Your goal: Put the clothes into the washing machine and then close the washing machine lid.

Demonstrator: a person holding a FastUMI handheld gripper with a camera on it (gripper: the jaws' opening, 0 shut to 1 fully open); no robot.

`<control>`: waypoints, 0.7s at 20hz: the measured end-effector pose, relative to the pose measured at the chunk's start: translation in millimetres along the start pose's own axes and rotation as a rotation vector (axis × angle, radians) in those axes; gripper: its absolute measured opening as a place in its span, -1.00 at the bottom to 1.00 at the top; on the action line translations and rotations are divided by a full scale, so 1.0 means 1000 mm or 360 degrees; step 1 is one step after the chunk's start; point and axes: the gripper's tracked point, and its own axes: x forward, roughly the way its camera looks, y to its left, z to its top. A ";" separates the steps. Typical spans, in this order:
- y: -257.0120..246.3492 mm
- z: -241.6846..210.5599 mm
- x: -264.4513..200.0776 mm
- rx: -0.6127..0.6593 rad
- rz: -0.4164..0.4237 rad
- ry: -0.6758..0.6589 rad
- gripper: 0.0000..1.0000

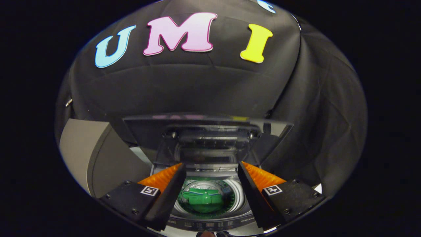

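A small top-loading washing machine (210, 225) stands right below and ahead of me, its dark see-through lid (207, 131) raised upright at the back. Down in the round drum lies a green garment (203, 200), bunched up at the bottom. My gripper (210, 166) hovers above the drum mouth with its fingers wide apart and nothing between them; the garment shows in the gap between them, well below. The fingertips sit just in front of the raised lid's lower edge.
A grey box-like unit (95, 154) stands to the left of the machine. The machine's control strip (210, 226) runs along its near edge. Black cloth walls close in behind and to the right.
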 end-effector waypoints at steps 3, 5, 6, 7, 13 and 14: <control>-0.010 0.033 -0.008 -0.0007 -0.0042 -0.0035 0.98; -0.006 0.057 -0.008 -0.0030 -0.0052 -0.0081 0.98; -0.005 0.069 -0.006 -0.0015 -0.0054 -0.0098 0.98; -0.004 0.075 -0.006 0.0005 -0.0055 -0.0115 0.98; -0.010 0.102 0.033 0.0018 -0.0089 -0.0076 0.98; -0.010 0.103 0.043 0.0019 -0.0087 -0.0058 0.98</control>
